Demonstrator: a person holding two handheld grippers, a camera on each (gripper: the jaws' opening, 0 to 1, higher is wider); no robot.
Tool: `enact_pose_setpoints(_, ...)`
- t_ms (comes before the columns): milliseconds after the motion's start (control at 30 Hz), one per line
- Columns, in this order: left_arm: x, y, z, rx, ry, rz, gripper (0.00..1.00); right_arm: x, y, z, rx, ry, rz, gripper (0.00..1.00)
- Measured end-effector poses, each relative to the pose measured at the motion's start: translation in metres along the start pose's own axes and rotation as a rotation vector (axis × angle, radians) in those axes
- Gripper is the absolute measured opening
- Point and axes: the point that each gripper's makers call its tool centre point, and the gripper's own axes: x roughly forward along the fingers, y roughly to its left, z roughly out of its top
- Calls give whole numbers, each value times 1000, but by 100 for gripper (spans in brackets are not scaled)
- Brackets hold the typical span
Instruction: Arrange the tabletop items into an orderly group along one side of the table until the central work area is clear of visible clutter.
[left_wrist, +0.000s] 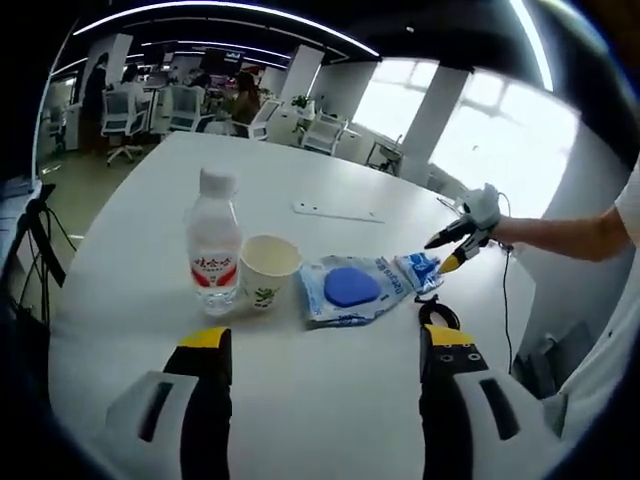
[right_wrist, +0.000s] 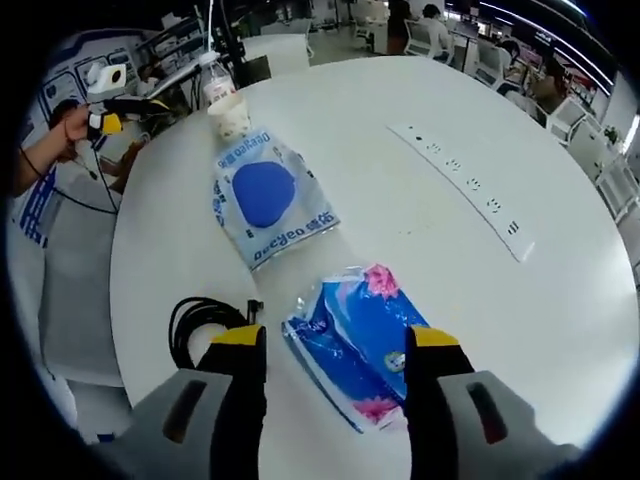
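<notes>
Right gripper (right_wrist: 325, 345): jaws wide, holding nothing, straddling the near end of the blue-and-pink packet (right_wrist: 362, 345) at lower centre of the right gripper view. It lies flat on the white table (right_wrist: 420, 230), apart from the others.

Left gripper (left_wrist: 325, 345): jaws wide, empty, low over the table at the bottom of the left gripper view.

The row is already forming: water bottle (left_wrist: 214, 243), paper cup (left_wrist: 268, 268) just beside it, then the pouch with the blue disc (left_wrist: 350, 288).

You'd do well to close on the packet's edge, not its middle; thin film likely slips and crumples. Lift it low and set it just beside the pouch.

Mind the black cable (right_wrist: 200, 325) at lower left of the right gripper view, close to your left jaw. The power strip (right_wrist: 465, 185) lies well apart, upper right.
</notes>
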Motion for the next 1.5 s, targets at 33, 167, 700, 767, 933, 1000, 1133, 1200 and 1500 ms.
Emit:
enact_pose_setpoints(33,-2,0,-1,-1,0,-4,79,2,0,-1,-14,2,5,52)
enact_pose_setpoints(167,-7,2,-2,6,3,-2,80,7,-3,-7,-42,41,8,46)
enact_pose_setpoints(700,-15,7,-1,-19,-22,5,80,26,-10,-22,-166,150,-4,24)
enact_pose_setpoints(767,-15,7,-1,-18,-23,2,80,28,-10,-23,-172,161,-3,21)
enact_pose_setpoints(933,-15,7,-3,-16,-19,-3,80,31,-9,-25,-209,181,-4,15)
enact_pose_setpoints(1000,-15,8,-4,-17,-18,-4,80,31,-11,-25,-228,190,-10,10)
enact_pose_setpoints(1133,-14,8,-4,-16,-17,-6,79,31,-12,-24,-244,192,-15,6)
enact_pose_setpoints(1200,-14,9,-4,-18,-17,-5,79,32,-12,-24,-235,190,-14,5)
enact_pose_setpoints(1500,-12,10,-5,-23,-19,-6,79,31,-14,-20,-238,179,-30,0)
